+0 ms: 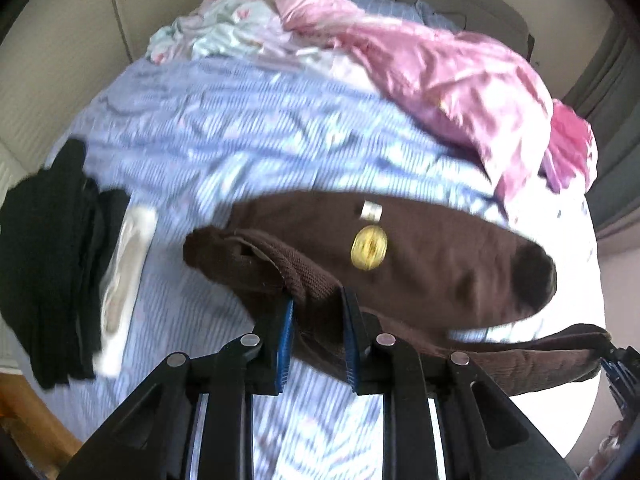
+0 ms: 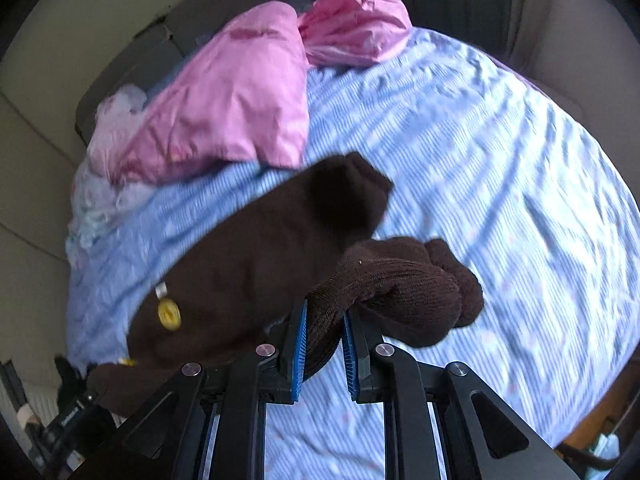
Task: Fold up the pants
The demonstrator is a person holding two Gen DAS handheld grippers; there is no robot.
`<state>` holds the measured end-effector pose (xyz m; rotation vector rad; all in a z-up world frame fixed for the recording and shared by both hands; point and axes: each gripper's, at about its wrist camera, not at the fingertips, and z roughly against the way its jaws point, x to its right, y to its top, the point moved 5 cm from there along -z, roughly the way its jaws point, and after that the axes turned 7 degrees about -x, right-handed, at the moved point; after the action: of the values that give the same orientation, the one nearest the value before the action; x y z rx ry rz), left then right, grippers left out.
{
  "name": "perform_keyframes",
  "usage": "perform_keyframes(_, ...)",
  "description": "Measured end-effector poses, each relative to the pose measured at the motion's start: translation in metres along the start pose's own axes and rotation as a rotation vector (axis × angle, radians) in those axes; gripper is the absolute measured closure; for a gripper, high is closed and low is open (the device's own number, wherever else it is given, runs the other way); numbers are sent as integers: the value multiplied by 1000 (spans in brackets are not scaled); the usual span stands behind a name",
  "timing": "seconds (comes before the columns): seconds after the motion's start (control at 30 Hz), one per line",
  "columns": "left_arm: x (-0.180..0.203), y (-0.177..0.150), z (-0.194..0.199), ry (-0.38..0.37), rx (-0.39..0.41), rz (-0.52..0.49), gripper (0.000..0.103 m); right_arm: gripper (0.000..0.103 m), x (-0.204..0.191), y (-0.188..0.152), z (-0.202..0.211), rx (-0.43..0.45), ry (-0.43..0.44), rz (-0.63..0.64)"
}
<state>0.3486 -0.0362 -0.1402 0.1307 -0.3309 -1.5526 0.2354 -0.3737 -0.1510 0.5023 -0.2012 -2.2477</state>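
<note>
A: Blue striped bedsheet (image 1: 240,128) covers the bed, wrinkled. Mostly bare in the middle and toward the right in the right wrist view.

B: Edges?

A: Pink bedding (image 1: 436,72) is heaped at the far side, with a pale floral cloth (image 1: 216,28) beside it. Black clothes (image 1: 48,264) are piled at the left edge, a white packet (image 1: 128,272) just beside them.

B: Pants?

A: Brown pants (image 1: 440,264) hang above the sheet, stretched between both grippers. Yellow button (image 1: 369,249) and small white tag (image 1: 371,211) show on the front.

B: Left gripper?

A: Left gripper (image 1: 320,316) points steeply down, blue pads (image 1: 285,344) clamped tight on the ribbed waistband near its left end.

B: Right?

A: Right gripper (image 2: 325,328) also angled down, jaws pinched shut on the bunched waistband at the right end. Its tip (image 1: 616,364) shows at the right edge of the left wrist view, gripping the same band.

B: Containers?

A: Can't tell, blurred.
</note>
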Motion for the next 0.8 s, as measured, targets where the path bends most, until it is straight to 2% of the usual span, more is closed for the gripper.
perform_keyframes(0.23,25,65,-35,19,-15,-23,81,86,-21,75,-35,-19,-19,8)
perform_keyframes(0.33,29,87,-64,35,-46,-13,80,86,-23,92,-60,-52,-38,6)
perform_keyframes(0.47,26,103,-95,60,-65,-1,80,86,-37,115,-102,-85,-51,46)
perform_keyframes(0.7,14,114,-139,92,-114,42,78,86,-56,136,-154,-128,-100,133)
perform_keyframes(0.73,14,115,-143,93,-116,43,77,86,-58,138,-158,-131,-106,137)
perform_keyframes(0.77,14,116,-147,106,-118,35,70,86,-59,140,-163,-136,-112,136)
perform_keyframes(0.8,14,119,-151,151,-115,15,56,86,-59,143,-168,-138,-119,129)
